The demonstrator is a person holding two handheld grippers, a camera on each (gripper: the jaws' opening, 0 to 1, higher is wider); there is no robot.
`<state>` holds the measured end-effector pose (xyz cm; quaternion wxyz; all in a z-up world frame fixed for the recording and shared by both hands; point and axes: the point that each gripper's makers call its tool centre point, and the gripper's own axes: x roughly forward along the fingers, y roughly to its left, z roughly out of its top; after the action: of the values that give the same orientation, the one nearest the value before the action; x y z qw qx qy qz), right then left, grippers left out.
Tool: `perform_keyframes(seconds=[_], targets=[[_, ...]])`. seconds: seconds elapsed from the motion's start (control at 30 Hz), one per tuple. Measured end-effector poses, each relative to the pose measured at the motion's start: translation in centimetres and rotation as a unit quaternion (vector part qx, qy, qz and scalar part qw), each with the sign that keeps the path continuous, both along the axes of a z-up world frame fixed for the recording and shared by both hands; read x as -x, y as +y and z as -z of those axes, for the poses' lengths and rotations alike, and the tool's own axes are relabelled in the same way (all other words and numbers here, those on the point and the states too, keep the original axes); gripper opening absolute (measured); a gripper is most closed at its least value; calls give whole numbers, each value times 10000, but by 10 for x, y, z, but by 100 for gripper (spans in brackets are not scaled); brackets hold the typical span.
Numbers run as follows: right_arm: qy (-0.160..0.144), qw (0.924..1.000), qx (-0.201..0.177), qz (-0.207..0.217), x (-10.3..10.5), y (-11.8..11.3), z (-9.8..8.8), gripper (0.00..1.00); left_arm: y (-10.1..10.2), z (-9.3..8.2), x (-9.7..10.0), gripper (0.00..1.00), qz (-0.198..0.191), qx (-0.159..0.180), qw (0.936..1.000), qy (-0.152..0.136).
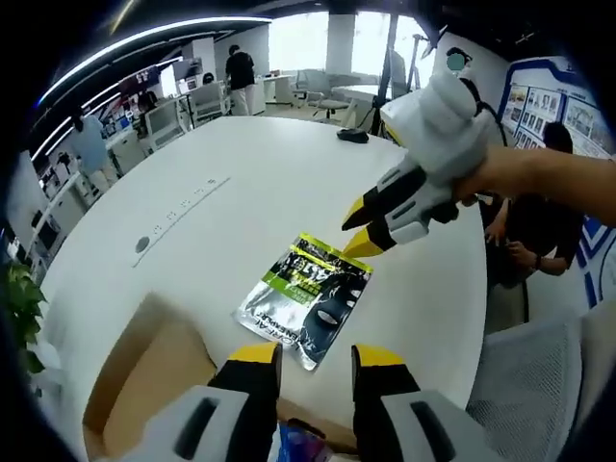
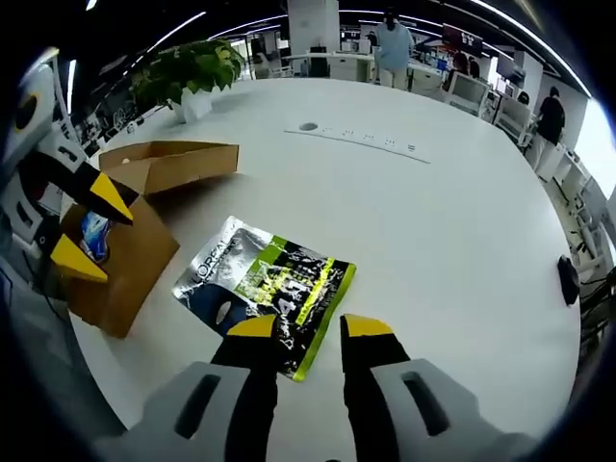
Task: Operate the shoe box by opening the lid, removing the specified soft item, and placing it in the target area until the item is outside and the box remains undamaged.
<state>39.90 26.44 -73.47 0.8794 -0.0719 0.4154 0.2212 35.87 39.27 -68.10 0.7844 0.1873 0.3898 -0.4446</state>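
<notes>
A silver, green and black soft pouch (image 1: pixel 306 300) (image 2: pixel 265 284) lies flat on the white table, outside the box. The brown cardboard shoe box (image 2: pixel 135 250) (image 1: pixel 144 375) stands beside it with its lid (image 2: pixel 173 159) folded open. A blue item (image 2: pixel 93 236) (image 1: pixel 298 445) still sits inside. My left gripper (image 1: pixel 316 356) (image 2: pixel 91 228) is open over the box's edge and holds nothing. My right gripper (image 2: pixel 308 327) (image 1: pixel 361 229) is open too, hovering at the pouch's edge with nothing between its fingers.
The round white table (image 2: pixel 452 221) has a built-in socket strip (image 2: pixel 356 138) and a small black object (image 1: pixel 351 136) near its far edge. A potted plant (image 2: pixel 188 72) stands on it. A mesh chair (image 1: pixel 539 375) and a seated person (image 1: pixel 549 231) are close by.
</notes>
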Motion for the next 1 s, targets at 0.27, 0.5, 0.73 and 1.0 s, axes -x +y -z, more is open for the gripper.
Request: perform_keyframes(seconds=[0.27,0.5,0.73,1.0], targets=[[-138,9999,-39,-66,12,8,-25,27,18,-13,9,33,-199,181,9996,-76],[-262,9992,-111,-269,25,24,-48,34,40,-24,17,36,-319,285,9989,-177],[-414,9972,-191,-592,37,47,-69,37,70,-32,22,42,-432,367,9980,-289],[-440,9942,-237,-955,52,75,-79,40,102,-41,27,48,-719,620,9948,-368]])
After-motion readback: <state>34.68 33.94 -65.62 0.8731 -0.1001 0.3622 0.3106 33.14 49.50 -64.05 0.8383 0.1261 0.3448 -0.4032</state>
